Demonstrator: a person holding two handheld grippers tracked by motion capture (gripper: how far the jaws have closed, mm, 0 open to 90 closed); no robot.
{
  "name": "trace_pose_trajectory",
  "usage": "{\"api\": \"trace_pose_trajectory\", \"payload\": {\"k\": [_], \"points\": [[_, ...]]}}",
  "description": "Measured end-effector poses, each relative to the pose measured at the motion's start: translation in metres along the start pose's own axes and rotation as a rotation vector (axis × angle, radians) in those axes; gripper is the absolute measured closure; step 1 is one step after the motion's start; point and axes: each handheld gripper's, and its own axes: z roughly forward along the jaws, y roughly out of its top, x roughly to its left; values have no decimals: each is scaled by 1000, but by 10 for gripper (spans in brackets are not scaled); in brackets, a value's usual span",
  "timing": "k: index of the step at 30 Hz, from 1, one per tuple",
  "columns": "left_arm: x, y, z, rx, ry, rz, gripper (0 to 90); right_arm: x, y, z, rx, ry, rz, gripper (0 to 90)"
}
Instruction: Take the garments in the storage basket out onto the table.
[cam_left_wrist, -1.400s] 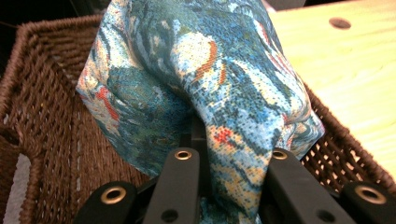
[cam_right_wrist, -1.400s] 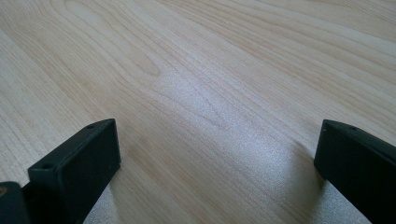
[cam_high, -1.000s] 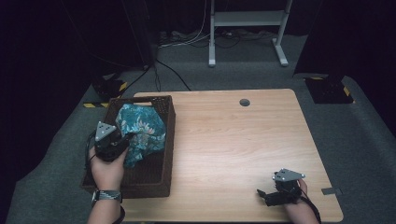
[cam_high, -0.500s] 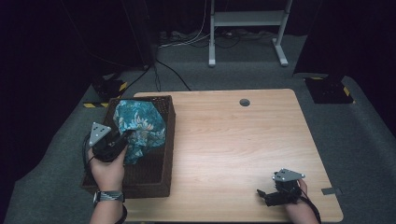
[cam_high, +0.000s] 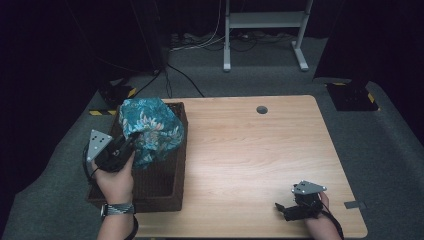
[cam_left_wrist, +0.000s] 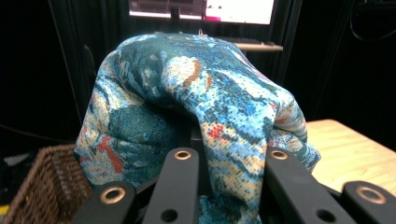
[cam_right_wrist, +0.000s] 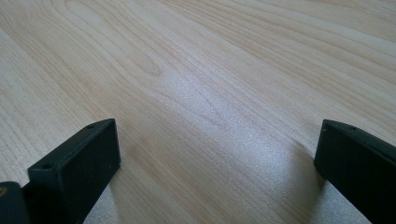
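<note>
Hanging from the left gripper (cam_high: 121, 148), item one: a teal floral cloth (cam_high: 151, 129), bunched, raised above the far half of the wicker basket (cam_high: 176, 150) at the table's left edge. Jaws are clamped together on a fold of the fabric; in the left gripper view the cloth (cam_left_wrist: 196, 107) drapes over and between the jaw tips.

Item two: the right gripper (cam_high: 286, 210), resting at the near right of the wooden table (cam_high: 250, 145), jaws set wide apart with nothing between them.

Relation: the cloth lies far and left of the right gripper, well apart; bare tabletop lies to the right of the cloth, likely its destination.
</note>
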Motion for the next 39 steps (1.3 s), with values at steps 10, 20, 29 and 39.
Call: {"api": "trace_pose_trajectory", "payload": {"k": [10, 20, 29, 39], "points": [[-12, 18, -6, -90, 0, 2, 815, 0, 0, 0, -1, 2, -2, 4], [-33, 39, -5, -156, -53, 11, 812, 0, 0, 0, -1, 2, -2, 3], [-52, 49, 3, -178, -94, 18, 814, 1, 0, 0, -1, 3, -1, 4], [-80, 60, 18, -190, -157, 40, 817, 0, 0, 0, -2, 5, 0, 5]]}}
